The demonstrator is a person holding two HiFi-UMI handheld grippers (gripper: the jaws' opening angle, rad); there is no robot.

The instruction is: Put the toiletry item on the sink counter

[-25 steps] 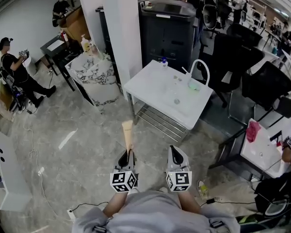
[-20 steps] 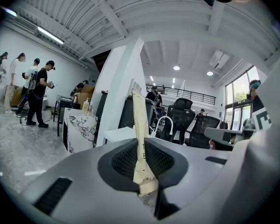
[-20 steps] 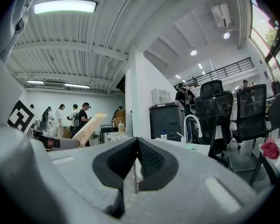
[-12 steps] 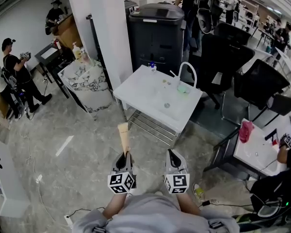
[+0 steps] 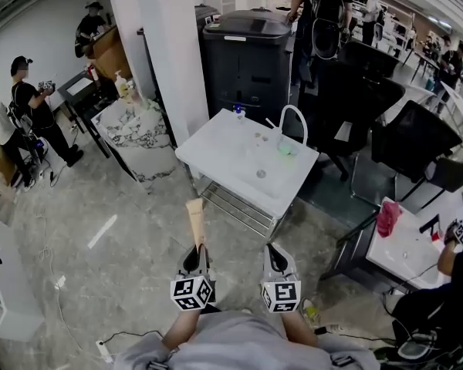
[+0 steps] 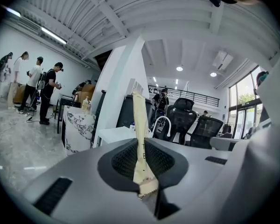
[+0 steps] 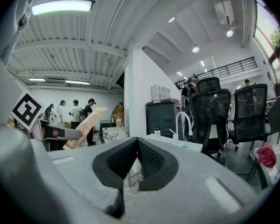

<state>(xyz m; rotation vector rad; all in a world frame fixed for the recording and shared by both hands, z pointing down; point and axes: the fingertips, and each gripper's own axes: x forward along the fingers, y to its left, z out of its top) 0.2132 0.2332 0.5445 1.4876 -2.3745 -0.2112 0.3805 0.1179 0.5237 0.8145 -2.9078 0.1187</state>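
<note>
Two grippers sit side by side at six o'clock in the head view, each with its marker cube nearest the person. The left gripper [image 5: 195,254] has its jaws pinched on the lower end of a beige tube [image 5: 194,220]. The tube sticks straight out toward twelve o'clock, its wider end farthest from the gripper. In the left gripper view the tube [image 6: 139,129] rises upright from the closed pads of the left gripper [image 6: 143,164], and its crimped, zigzag-cut end shows just below the grip. The right gripper [image 5: 275,253] is at three o'clock of the left one, near but apart. In the right gripper view the right gripper [image 7: 136,146] has its pads meeting at the tips with nothing between them

The tube hangs in the air over the pale stone floor [image 5: 123,230], well apart from the white sink counter [image 5: 216,145]. The counter stands on a metal frame at twelve o'clock of the grippers. A curved white faucet [image 5: 292,108] rises at the counter's far right side, with a small green thing [image 5: 285,149] at its foot. A small blue-capped bottle [image 5: 237,113] stands at the counter's far corner, at about ten o'clock of the faucet. Behind the counter is a dark cabinet [image 5: 247,52], with a white pillar [image 5: 166,45] at its nine o'clock. Black office chairs [image 5: 417,141] stand at two o'clock of the grippers
</note>
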